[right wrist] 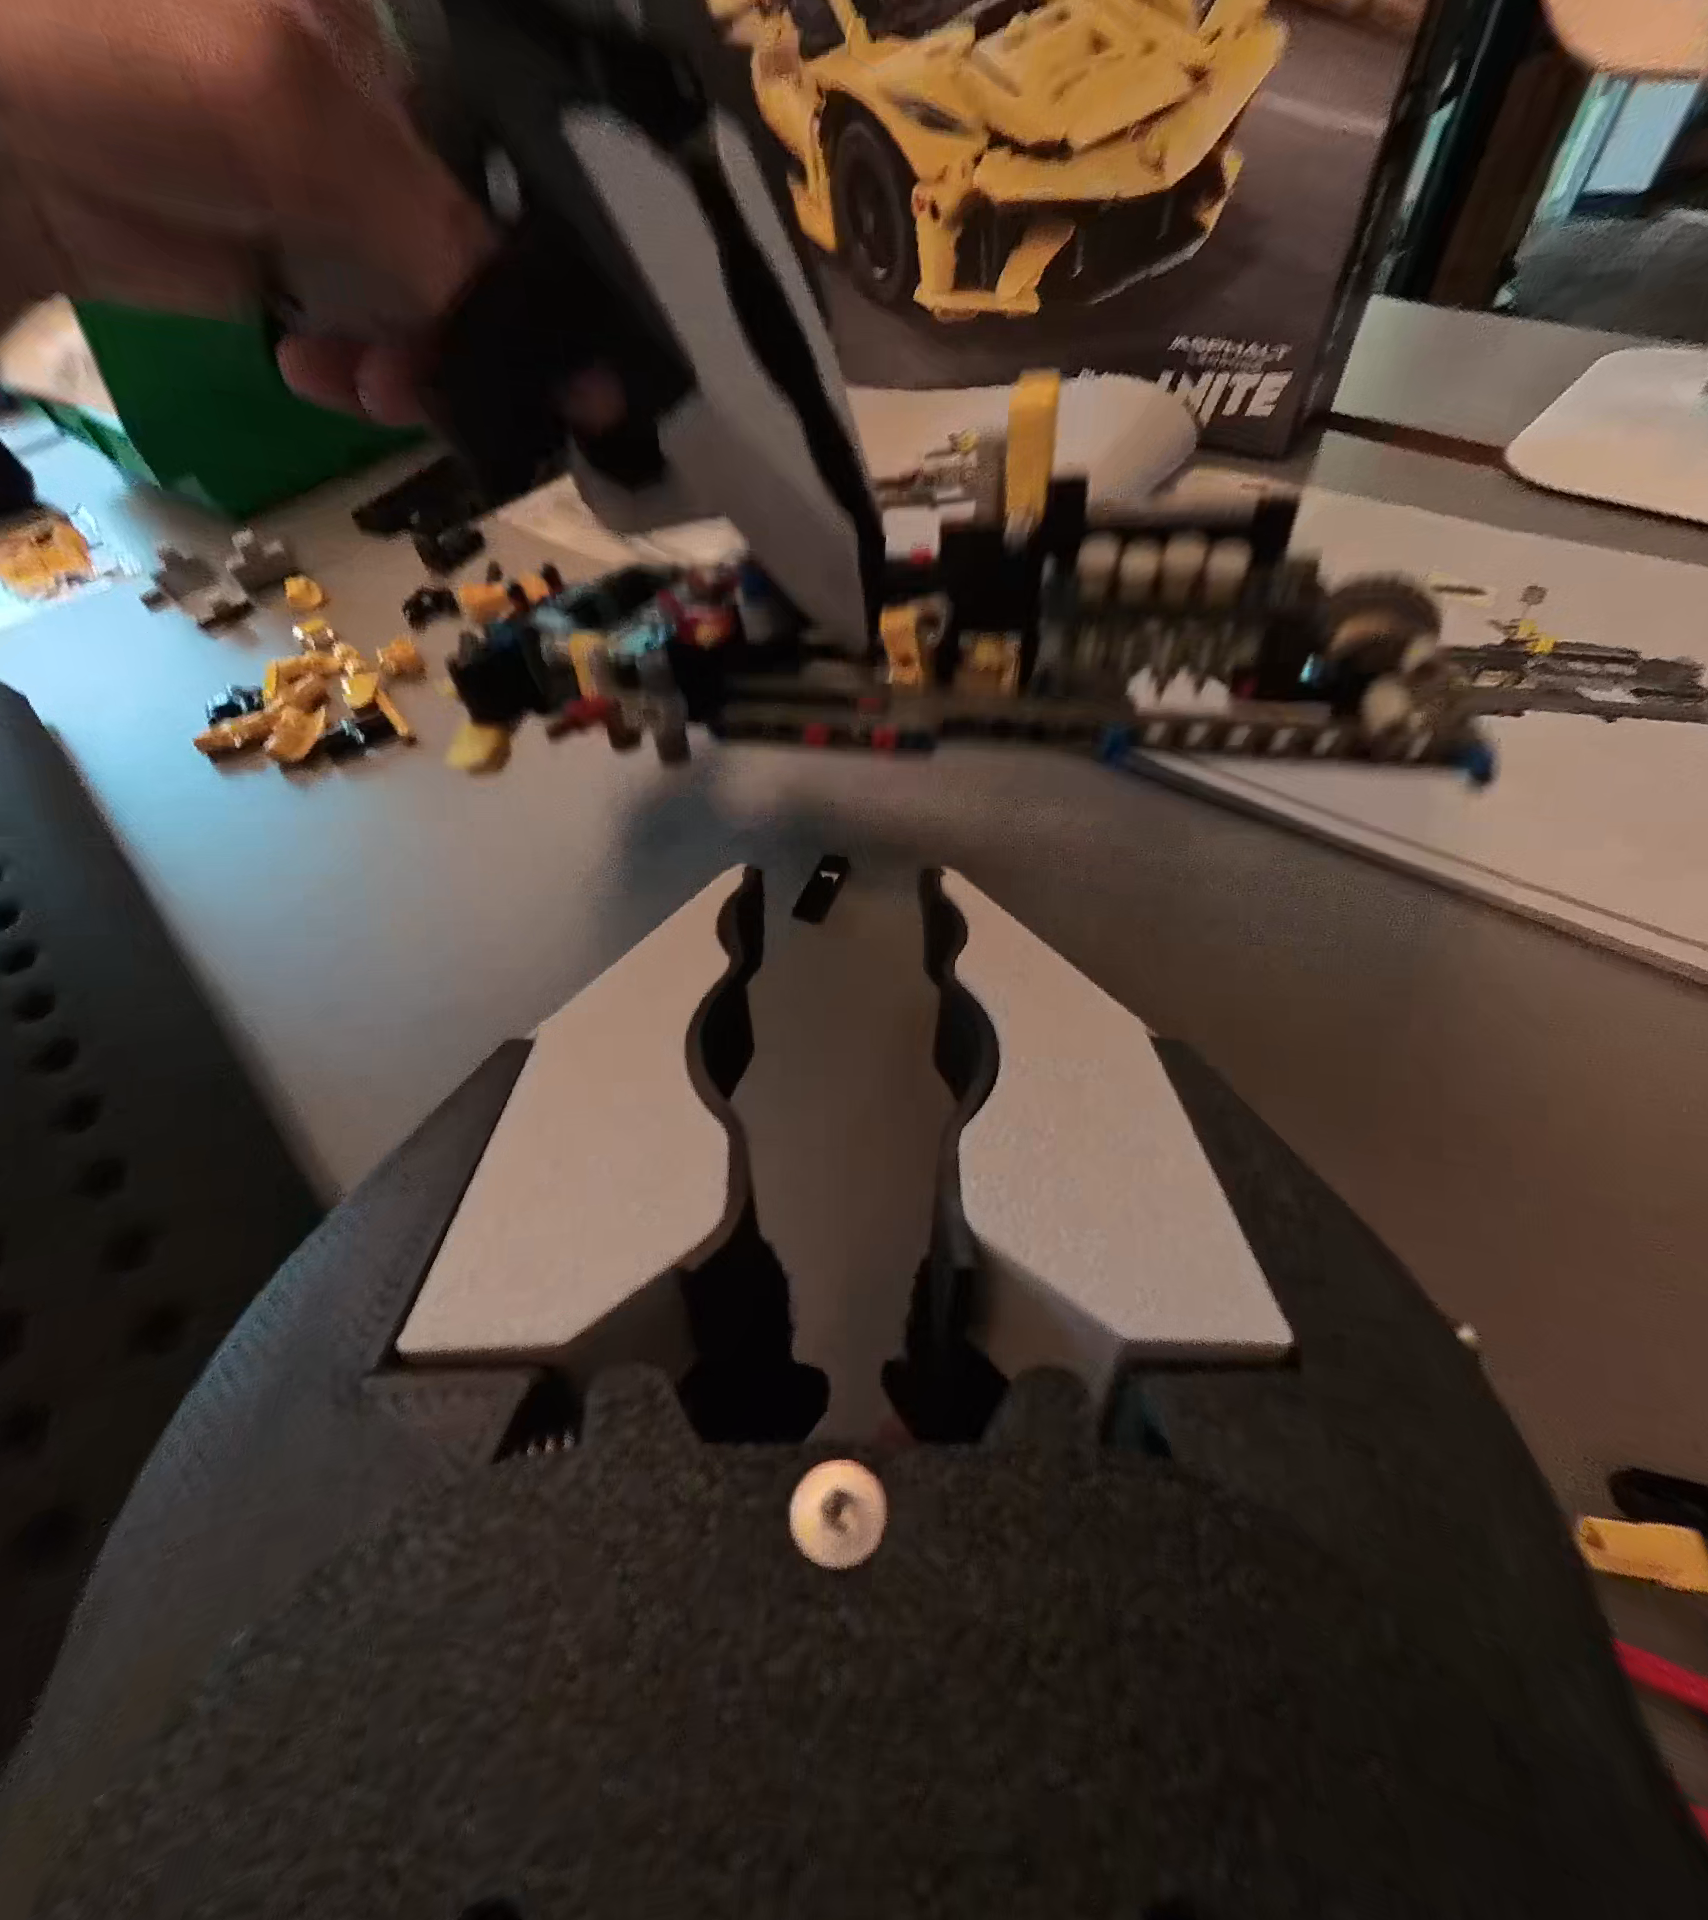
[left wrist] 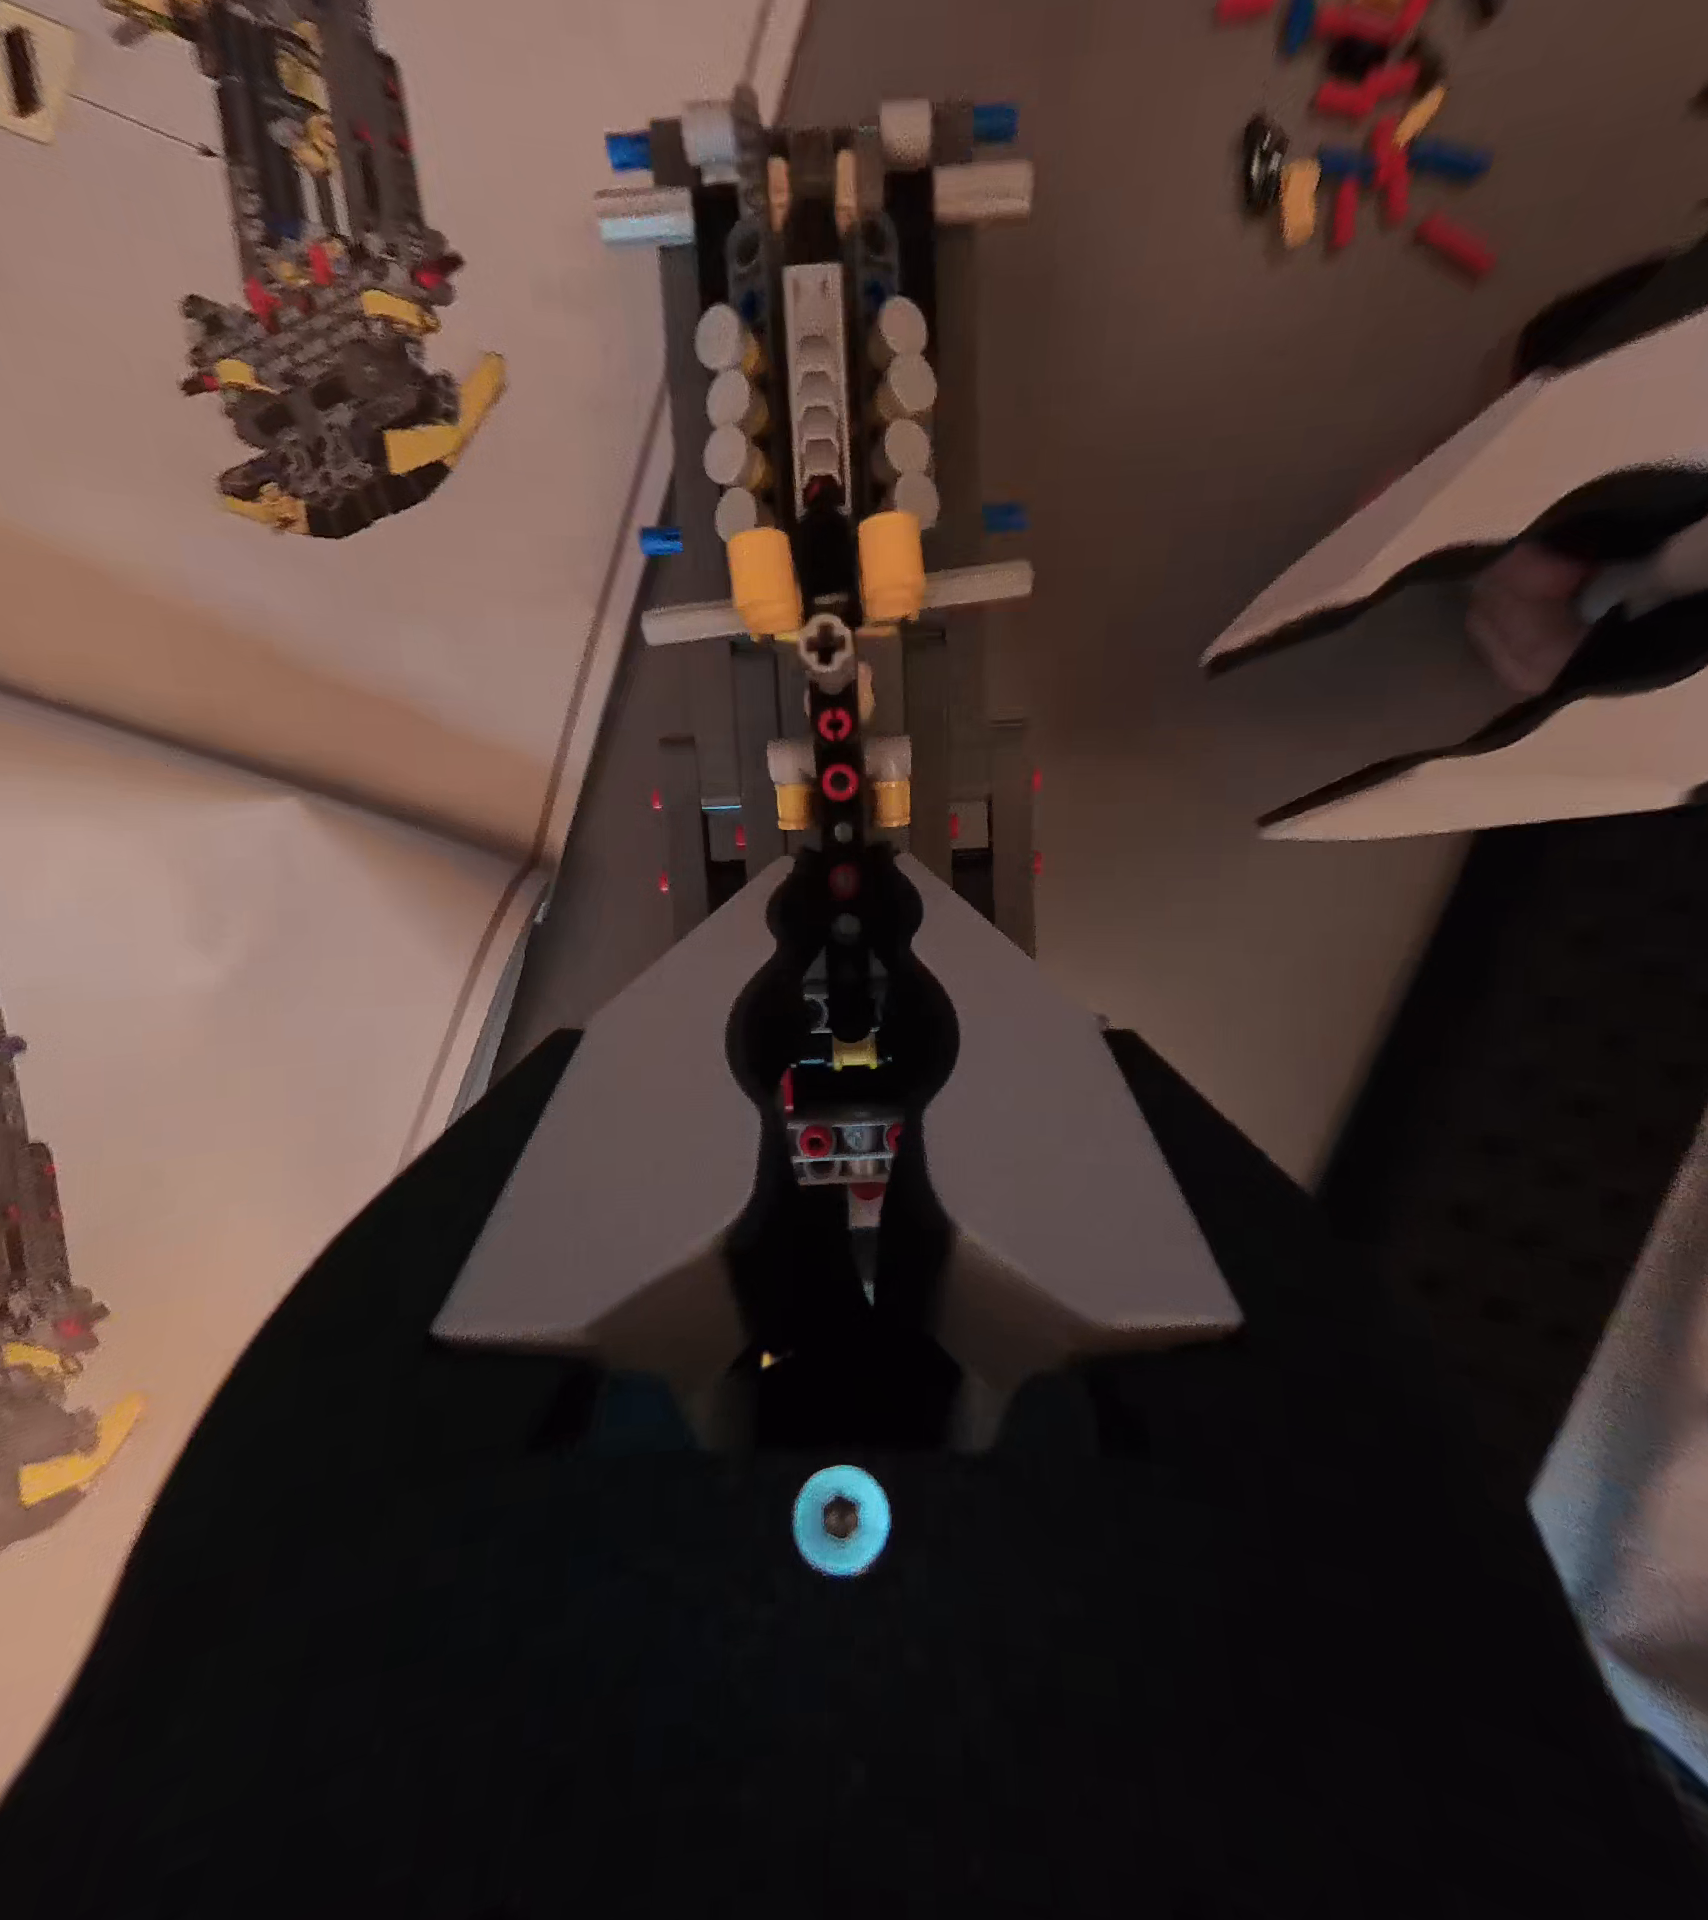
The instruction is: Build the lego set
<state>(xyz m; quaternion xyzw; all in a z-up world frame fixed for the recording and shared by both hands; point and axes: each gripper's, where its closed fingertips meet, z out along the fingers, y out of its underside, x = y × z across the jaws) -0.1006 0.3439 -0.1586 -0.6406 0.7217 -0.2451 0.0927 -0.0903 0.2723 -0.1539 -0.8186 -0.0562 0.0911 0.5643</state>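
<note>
The long lego chassis (left wrist: 819, 436), black and grey with yellow and white cylinders, lies on the grey table. It also shows side-on in the right wrist view (right wrist: 1089, 644). My left gripper (left wrist: 845, 868) comes down on its near end and is shut on the chassis's black centre beam. It shows in the right wrist view (right wrist: 829, 582), held by a hand (right wrist: 154, 177). My right gripper (right wrist: 839, 883) is open, low over the table in front of the chassis. A small black piece (right wrist: 819, 891) sits between its fingertips, not gripped. The right gripper also shows in the left wrist view (left wrist: 1239, 743).
An open instruction booklet (left wrist: 206, 644) lies left of the chassis. Loose red, blue and yellow pins (left wrist: 1380, 156) lie beyond it. A pile of yellow and black pieces (right wrist: 330, 696), a green box (right wrist: 195, 416), the set's box (right wrist: 1037, 208) and a black perforated chair (right wrist: 19, 1039) are around.
</note>
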